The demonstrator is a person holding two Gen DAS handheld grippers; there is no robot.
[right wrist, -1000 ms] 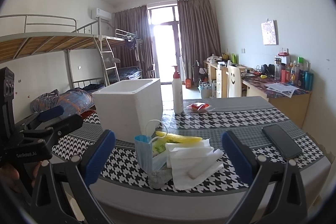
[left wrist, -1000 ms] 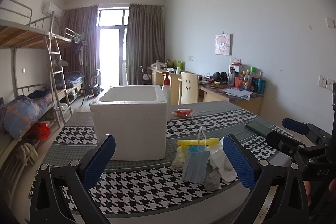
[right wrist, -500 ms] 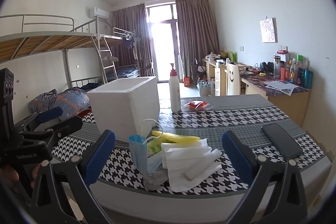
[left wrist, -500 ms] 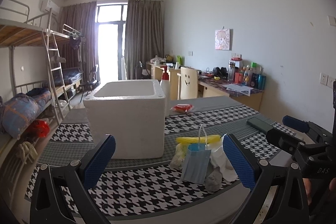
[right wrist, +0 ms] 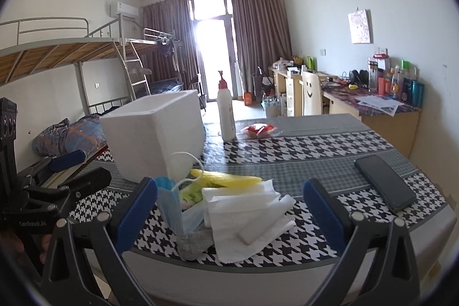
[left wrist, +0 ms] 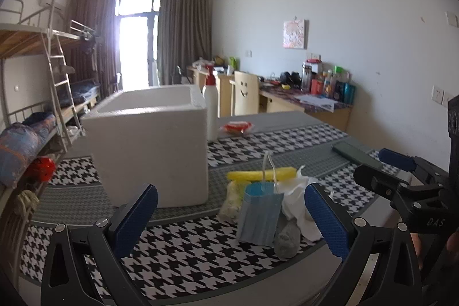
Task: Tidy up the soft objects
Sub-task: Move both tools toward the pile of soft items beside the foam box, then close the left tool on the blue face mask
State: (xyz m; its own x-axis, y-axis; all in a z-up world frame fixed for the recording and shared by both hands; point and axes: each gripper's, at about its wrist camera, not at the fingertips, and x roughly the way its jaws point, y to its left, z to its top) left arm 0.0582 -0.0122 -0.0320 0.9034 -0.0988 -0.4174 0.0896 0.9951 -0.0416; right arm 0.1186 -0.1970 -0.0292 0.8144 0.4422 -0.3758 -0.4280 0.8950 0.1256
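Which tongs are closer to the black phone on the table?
The right tongs. The black phone lies just beyond their right finger, on the table's right side. The left tongs face the white foam box, and from there the phone sits far off to the right.

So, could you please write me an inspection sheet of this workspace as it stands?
Surface: table under a houndstooth cloth.
Job's things: blue face mask, white tissues, yellow item and a grey wad piled by the near edge; open white foam box beside them.
Clutter: pump bottle, red snack packet, dark phone.
Grippers: left tool and right tool both open, holding nothing.
Cables: nothing seen.
Surroundings: bunk bed, cluttered desk, curtained window.
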